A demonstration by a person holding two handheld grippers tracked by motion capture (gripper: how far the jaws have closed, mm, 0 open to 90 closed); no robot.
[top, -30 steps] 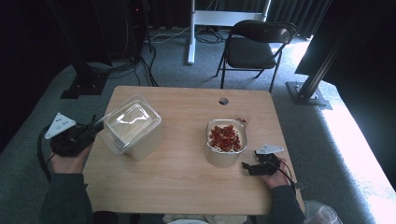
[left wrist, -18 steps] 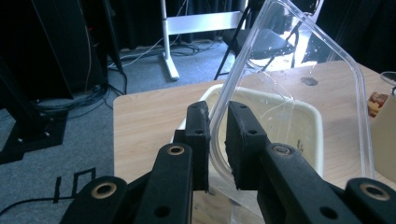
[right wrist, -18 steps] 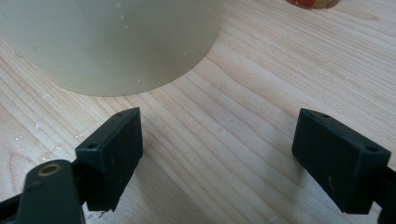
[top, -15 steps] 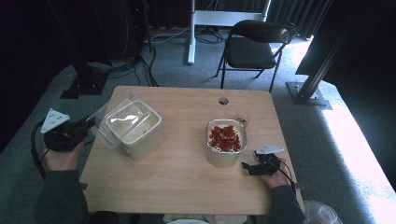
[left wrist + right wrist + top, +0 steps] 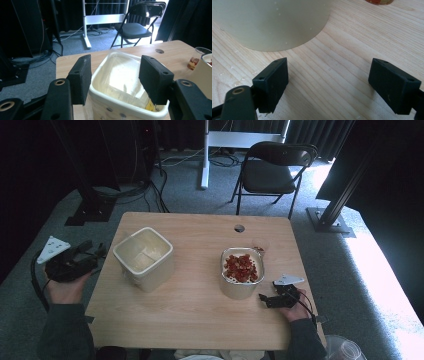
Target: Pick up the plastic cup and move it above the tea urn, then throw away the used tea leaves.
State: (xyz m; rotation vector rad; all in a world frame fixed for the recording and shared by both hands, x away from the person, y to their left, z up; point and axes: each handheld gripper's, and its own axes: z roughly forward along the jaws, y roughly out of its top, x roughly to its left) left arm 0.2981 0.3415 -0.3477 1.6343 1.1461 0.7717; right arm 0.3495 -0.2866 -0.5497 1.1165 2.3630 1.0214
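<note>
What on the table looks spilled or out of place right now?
One stray piece of red food lies on the table just beyond the full container, outside it, as if dropped; it also shows in the left gripper view. The empty container stands upright with no lid. Nothing else stands out.

Floor: grey carpet (image 5: 190, 195), cables trailing.
Furniture: black folding chair (image 5: 272, 170) beyond wooden table (image 5: 200, 315).
Light: sunlit patch right.
</note>
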